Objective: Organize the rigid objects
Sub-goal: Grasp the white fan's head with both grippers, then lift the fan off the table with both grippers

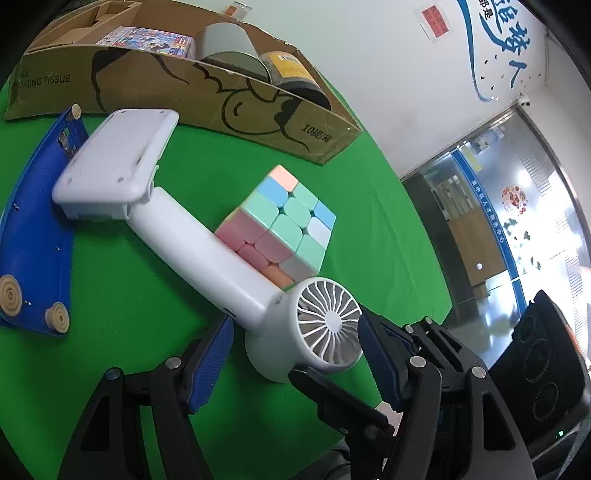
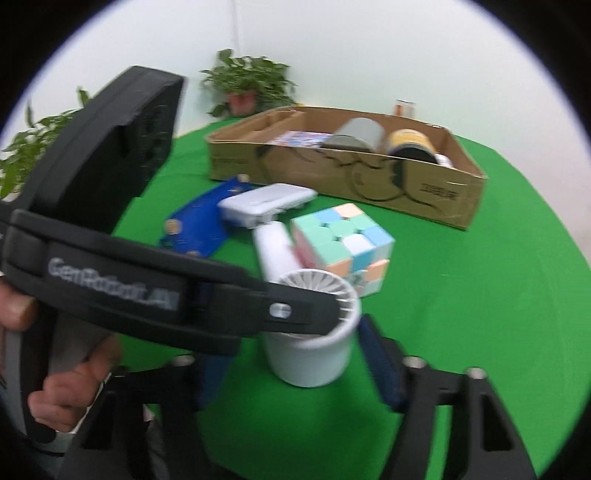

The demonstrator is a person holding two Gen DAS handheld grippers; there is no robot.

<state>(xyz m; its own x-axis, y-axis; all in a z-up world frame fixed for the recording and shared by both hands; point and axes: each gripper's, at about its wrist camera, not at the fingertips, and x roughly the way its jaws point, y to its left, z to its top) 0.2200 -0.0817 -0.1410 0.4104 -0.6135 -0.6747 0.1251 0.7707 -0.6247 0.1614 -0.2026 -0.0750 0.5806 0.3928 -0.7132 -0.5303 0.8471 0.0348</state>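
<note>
The left hand-held gripper has its blue pads around the round head of a white fan; whether they press it is unclear. The right hand-held gripper straddles the same head, jaws apart, contact lost in blur. The fan lies on the green surface, its handle touching a pastel cube. Beyond are a blue board and a cardboard box.

A green cloth covers the round worktop. Behind it is a white wall with blue writing and a red notice. Two leafy potted plants stand near the far edge.
</note>
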